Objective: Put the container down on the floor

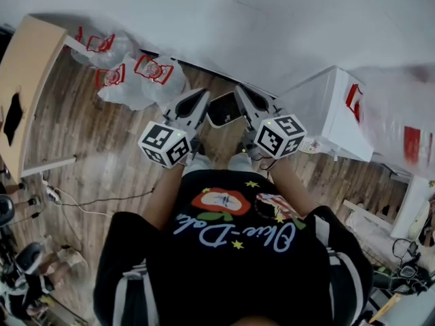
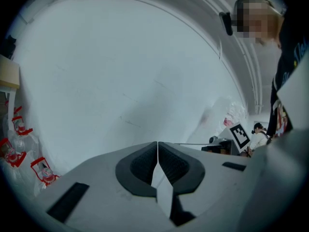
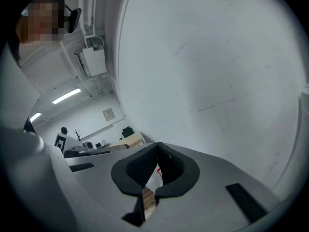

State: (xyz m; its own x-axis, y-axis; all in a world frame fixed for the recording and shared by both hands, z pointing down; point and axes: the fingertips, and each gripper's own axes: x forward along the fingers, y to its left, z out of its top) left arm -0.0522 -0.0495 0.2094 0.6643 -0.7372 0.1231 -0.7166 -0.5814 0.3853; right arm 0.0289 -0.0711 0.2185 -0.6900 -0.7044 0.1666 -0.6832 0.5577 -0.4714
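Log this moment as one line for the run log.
left gripper: shut, empty | right gripper: shut, empty | container: between them in head view, ungripped

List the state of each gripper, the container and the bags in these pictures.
left gripper: shut, nothing between its jaws
right gripper: shut, nothing between its jaws
container: down on the floor by the wall, held by neither gripper
bags: slumped on the floor by the wall

Bags point(image 1: 136, 77) on floor point(image 1: 102, 155) L, box point(image 1: 333, 111) R, table point(image 1: 27, 73) far L.
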